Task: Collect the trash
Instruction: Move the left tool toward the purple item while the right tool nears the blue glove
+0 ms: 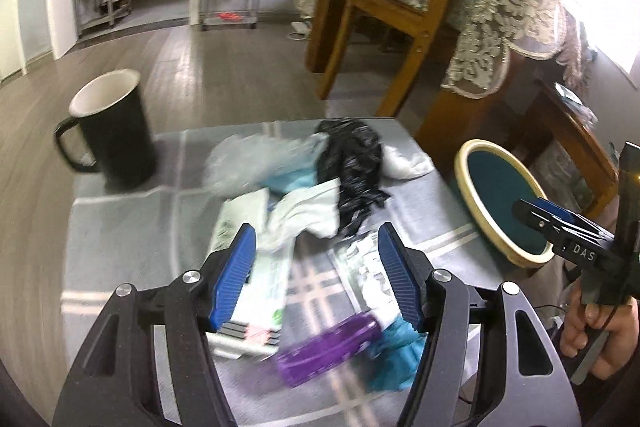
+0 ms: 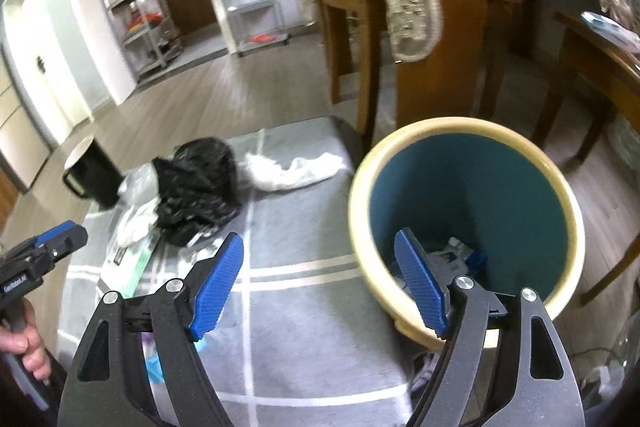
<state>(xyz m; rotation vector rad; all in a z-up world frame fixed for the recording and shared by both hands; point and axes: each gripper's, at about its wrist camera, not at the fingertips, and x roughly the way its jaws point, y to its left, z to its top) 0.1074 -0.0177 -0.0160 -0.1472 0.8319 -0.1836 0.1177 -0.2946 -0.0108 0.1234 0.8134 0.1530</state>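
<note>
Left wrist view: we tilt our left gripper (image 1: 316, 279), jaws wide and empty, over the trash pile (image 1: 304, 195) on the surface; our right gripper (image 2: 320, 287), jaws wide, straddles the trash bin's (image 2: 468, 131) rim.

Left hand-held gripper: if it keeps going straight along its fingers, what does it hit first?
Likely the crumpled white tissue in the trash pile, lying centred between the open fingers of the left hand-held gripper, with the black plastic bag behind it. Motion blur leaves depth uncertain.
</note>
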